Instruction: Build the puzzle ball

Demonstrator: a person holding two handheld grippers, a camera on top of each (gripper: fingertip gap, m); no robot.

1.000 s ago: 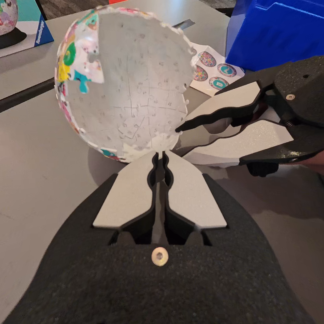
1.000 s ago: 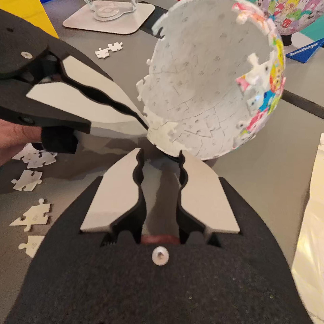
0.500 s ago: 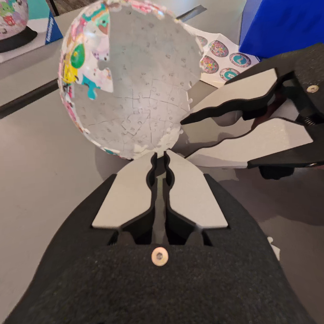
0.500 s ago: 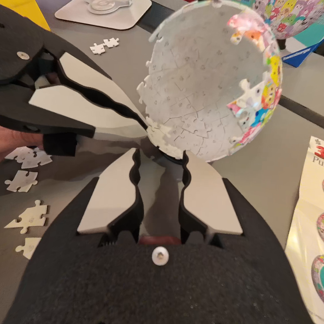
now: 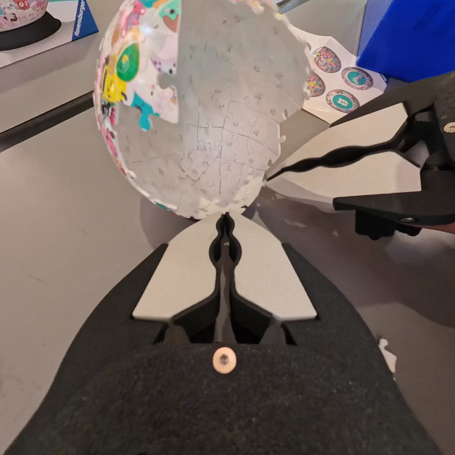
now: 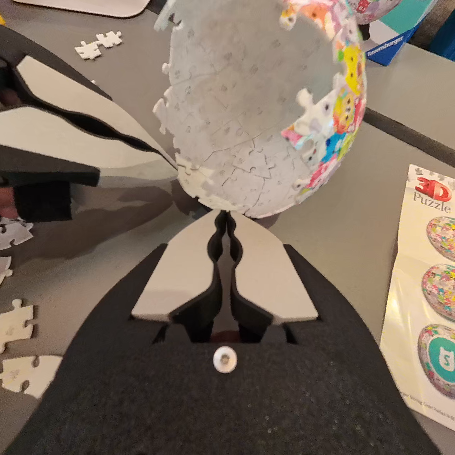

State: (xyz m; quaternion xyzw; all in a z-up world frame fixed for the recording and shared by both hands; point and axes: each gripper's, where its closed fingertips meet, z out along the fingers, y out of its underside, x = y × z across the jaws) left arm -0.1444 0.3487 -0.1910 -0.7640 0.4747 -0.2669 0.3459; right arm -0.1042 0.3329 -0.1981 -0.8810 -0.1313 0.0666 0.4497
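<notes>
The half-built puzzle ball [image 5: 221, 110] is an open shell, white inside and with colourful pictures outside. In the left wrist view my left gripper [image 5: 225, 218] is shut on the shell's lower rim. My right gripper [image 5: 268, 177] comes in from the right and pinches the rim's right edge. In the right wrist view the ball [image 6: 246, 110] fills the centre and my right gripper [image 6: 225, 218] is shut on its lower rim. The left gripper [image 6: 175, 167] grips the rim from the left. I cannot tell whether the ball touches the table.
Loose white puzzle pieces [image 6: 17, 322] lie at the left, with more farther back [image 6: 98, 43]. An instruction leaflet [image 6: 430, 270] lies at the right. A puzzle box [image 5: 81, 22] stands at the far left and a blue bin [image 5: 406, 37] at the far right. Tip to tip, the grippers are about 5 cm apart.
My right gripper was open at the ball's lower rim and has now shut on it. The ball has turned, showing more of its coloured outside. The left gripper stayed shut.
</notes>
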